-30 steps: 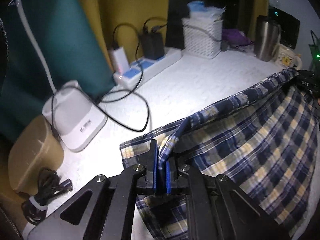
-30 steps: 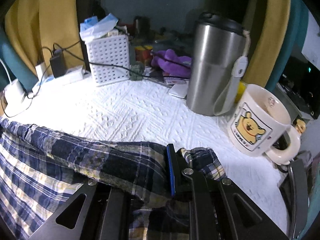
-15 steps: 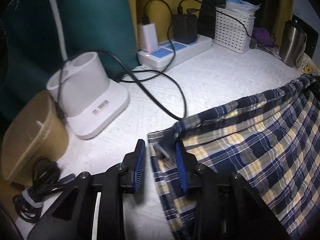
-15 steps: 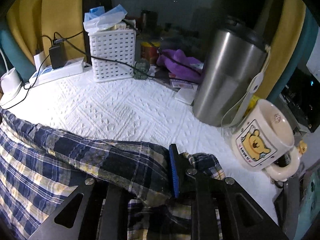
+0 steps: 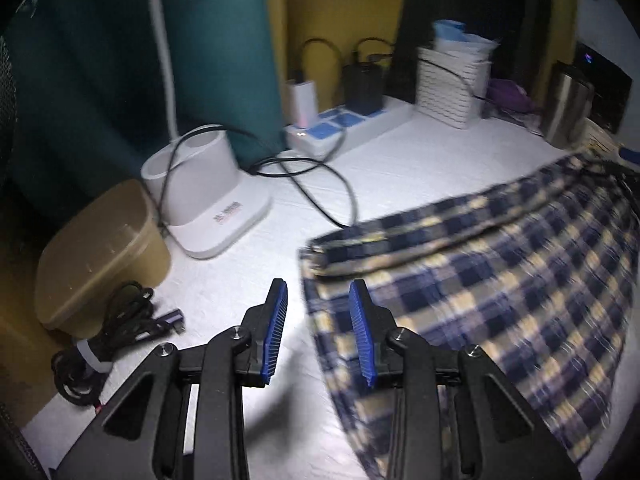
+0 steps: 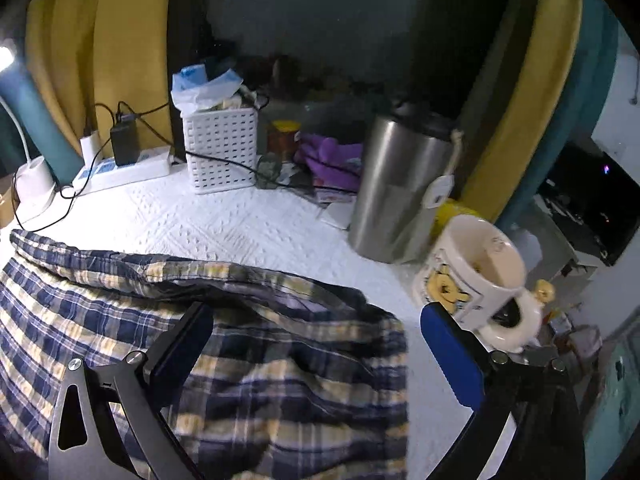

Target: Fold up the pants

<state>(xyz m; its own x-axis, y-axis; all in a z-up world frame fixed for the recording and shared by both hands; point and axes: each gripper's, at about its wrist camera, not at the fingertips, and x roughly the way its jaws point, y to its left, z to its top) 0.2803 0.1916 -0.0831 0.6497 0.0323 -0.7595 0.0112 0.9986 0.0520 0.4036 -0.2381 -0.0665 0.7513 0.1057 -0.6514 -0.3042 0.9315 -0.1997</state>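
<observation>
The blue and yellow plaid pants (image 5: 480, 280) lie spread on the white textured tabletop (image 6: 240, 224). In the left wrist view my left gripper (image 5: 318, 286) hangs open above the pants' near left corner, with nothing between its blue pads; the cloth edge lies just under the right finger. In the right wrist view the pants (image 6: 100, 300) fill the lower left, their right end bunched in folds. My right gripper (image 6: 316, 312) is opening wide above that end. The cloth lies below between its fingers and neither pad presses on it.
Left of the pants stand a white lamp base (image 5: 212, 208), a brown box (image 5: 100, 252) and a bundled cable (image 5: 112, 340). A power strip (image 5: 344, 128) and a white basket (image 5: 448, 88) line the back. A steel tumbler (image 6: 400, 192) and a cartoon mug (image 6: 476, 264) stand close on the right.
Both grippers let go of the pants: each was shut on a fold and now stands open. The cloth dropped flat. The left gripper drew back left; the right one rose.
</observation>
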